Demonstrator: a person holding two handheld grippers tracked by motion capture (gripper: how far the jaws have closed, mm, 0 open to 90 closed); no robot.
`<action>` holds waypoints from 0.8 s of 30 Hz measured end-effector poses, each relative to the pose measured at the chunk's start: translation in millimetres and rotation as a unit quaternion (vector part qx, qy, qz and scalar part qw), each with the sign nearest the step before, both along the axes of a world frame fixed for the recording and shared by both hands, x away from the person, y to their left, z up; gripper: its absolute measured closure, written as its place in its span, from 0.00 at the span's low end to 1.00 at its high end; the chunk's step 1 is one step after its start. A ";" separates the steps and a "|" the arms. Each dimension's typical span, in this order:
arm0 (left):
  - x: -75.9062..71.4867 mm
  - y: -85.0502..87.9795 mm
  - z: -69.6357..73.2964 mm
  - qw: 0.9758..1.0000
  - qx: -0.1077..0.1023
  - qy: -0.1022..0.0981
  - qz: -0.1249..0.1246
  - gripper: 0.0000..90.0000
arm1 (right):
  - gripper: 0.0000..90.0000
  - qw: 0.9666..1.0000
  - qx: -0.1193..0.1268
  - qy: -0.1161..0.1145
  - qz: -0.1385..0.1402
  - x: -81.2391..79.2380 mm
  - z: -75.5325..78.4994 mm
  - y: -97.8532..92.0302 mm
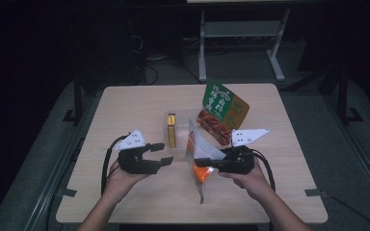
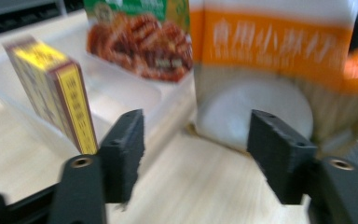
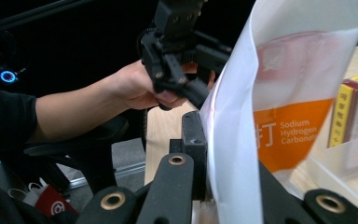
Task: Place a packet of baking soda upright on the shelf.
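Note:
My right gripper [image 1: 200, 163] [image 3: 209, 156] is shut on the edge of a clear plastic bag [image 1: 196, 144] [image 3: 235, 107] and holds it upright at mid-table. Inside the bag is an orange-and-white pouch [image 1: 202, 174] [image 2: 270, 42] [image 3: 289, 135] printed "Sodium Hydrogen Carbonate". My left gripper [image 1: 163, 154] [image 2: 196, 144] is open just left of the bag, with nothing between its pads. Close behind it stands a yellow-and-red box [image 1: 171, 130] [image 2: 60, 88] [image 3: 354, 112]. It looks to be behind or inside clear film, and I cannot tell which. A green-and-red snack pouch [image 1: 224, 109] [image 2: 140, 32] leans upright behind the bag.
The wooden table [image 1: 125, 106] has bare room at its far left and along its near edge. A metal frame [image 1: 241, 33] stands on the dark floor beyond it. In the right gripper view, a hand holds the left gripper [image 3: 177, 46] off to the left.

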State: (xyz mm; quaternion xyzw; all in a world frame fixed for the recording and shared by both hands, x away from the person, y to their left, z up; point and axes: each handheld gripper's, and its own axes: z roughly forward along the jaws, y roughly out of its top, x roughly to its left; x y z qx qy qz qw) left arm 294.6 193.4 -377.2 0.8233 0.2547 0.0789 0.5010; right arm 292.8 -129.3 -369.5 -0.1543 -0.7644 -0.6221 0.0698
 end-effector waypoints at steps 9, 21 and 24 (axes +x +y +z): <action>-10.1 13.6 -31.3 0.998 0.043 0.029 -0.022 0.23 | 1.00 0.999 -0.028 -0.017 -0.012 -0.1 3.3 -1.7; -12.6 30.5 -54.7 0.997 0.058 0.053 -0.013 0.20 | 1.00 0.999 -0.033 -0.023 -0.025 4.9 12.2 -2.4; -11.0 28.0 -58.8 0.996 0.067 0.053 -0.016 0.19 | 1.00 0.998 -0.040 -0.032 -0.030 10.4 16.5 -2.1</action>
